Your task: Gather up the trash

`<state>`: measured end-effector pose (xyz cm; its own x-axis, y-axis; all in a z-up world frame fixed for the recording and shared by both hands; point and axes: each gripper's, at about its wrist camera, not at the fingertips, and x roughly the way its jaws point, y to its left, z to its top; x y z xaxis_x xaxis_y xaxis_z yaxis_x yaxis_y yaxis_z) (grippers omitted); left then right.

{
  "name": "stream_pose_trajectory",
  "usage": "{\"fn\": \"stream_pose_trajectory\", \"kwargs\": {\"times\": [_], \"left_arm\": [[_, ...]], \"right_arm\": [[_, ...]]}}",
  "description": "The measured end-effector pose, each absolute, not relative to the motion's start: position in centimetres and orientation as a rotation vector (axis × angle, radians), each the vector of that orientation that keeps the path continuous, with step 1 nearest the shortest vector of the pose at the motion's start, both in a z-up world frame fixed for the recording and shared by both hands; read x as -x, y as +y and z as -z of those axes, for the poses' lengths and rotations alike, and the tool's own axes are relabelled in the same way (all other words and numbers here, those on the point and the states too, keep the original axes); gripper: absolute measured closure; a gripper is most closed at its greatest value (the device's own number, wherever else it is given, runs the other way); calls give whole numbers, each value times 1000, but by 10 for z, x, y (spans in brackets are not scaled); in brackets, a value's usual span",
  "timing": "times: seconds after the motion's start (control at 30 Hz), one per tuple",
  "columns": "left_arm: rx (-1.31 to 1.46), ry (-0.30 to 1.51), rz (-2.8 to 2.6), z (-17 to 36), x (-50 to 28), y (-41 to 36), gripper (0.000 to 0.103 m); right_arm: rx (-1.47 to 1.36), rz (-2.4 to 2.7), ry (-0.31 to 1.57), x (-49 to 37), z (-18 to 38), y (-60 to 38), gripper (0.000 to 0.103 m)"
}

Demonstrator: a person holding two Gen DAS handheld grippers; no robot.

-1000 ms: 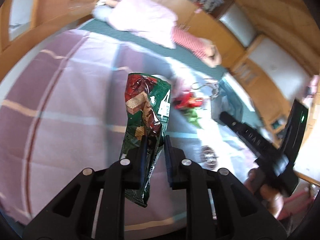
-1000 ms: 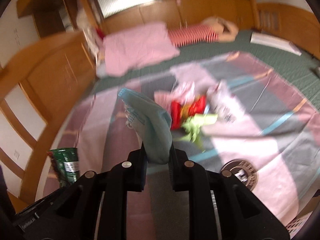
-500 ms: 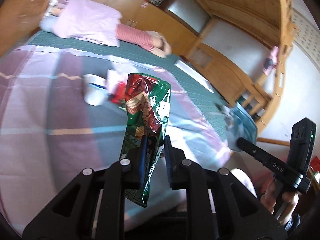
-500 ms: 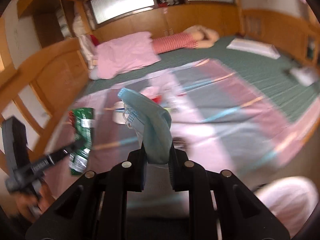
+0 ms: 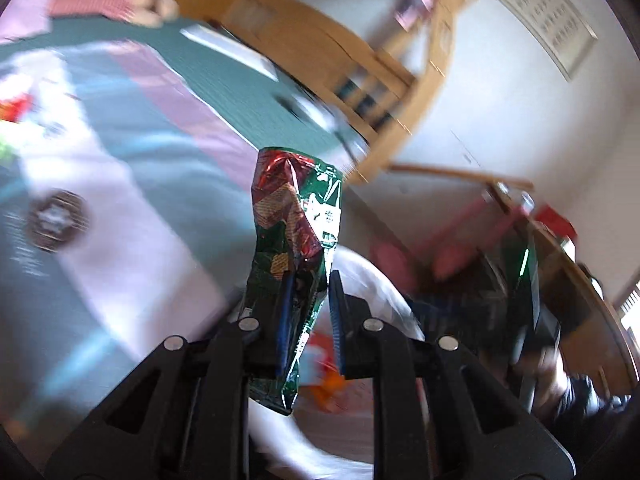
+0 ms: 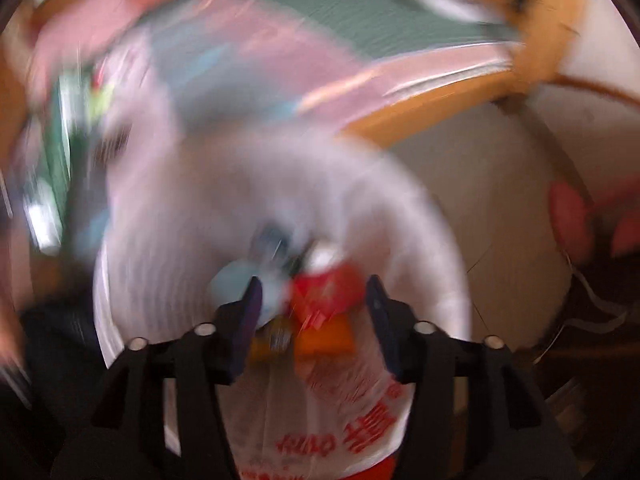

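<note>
My left gripper (image 5: 309,316) is shut on a green and red wafer wrapper (image 5: 294,232), held upright above a white bag-lined trash bin (image 5: 384,292). In the blurred right wrist view my right gripper (image 6: 314,300) is open and empty over the same bin (image 6: 168,264). A light blue face mask (image 6: 232,284) lies inside it beside red (image 6: 328,288) and orange trash (image 6: 326,340). The wrapper shows as a green smear at the left of that view (image 6: 60,148).
The bed with its pink and grey striped cover (image 5: 132,168) lies to the left, with a round dark item (image 5: 56,220) and more litter (image 5: 12,108) on it. A wooden bed frame (image 5: 400,92) and a desk (image 5: 568,276) stand to the right.
Both grippers have swung right from the bed to the bin. My right gripper has opened and let go of the blue mask, which now lies in the bin. The left still holds the wrapper.
</note>
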<state>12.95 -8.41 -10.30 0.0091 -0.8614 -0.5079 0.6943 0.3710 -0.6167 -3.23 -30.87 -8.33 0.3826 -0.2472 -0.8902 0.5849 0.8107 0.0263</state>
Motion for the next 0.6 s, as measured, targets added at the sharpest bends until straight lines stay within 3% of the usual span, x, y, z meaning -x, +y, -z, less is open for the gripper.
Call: {"fn": "stream_pose_trajectory", "kwargs": {"times": [0.03, 0.1, 0.13, 0.17, 0.4, 0.6], "left_arm": [[195, 986, 1266, 106, -122, -95, 83], [133, 1015, 1355, 111, -102, -116, 53], [91, 1026, 1384, 112, -94, -123, 25], [32, 1023, 1399, 111, -85, -129, 20], [169, 886, 1178, 82, -129, -70, 4], [15, 704, 331, 65, -193, 46, 4]], "right_arm": [[-383, 584, 993, 37, 71, -316, 38], [-403, 635, 893, 42, 49, -328, 37], [-414, 641, 859, 42, 42, -332, 36], [-424, 638, 841, 41, 38, -333, 33], [-441, 551, 814, 2, 42, -315, 31], [-416, 316, 789, -108, 42, -253, 22]]}}
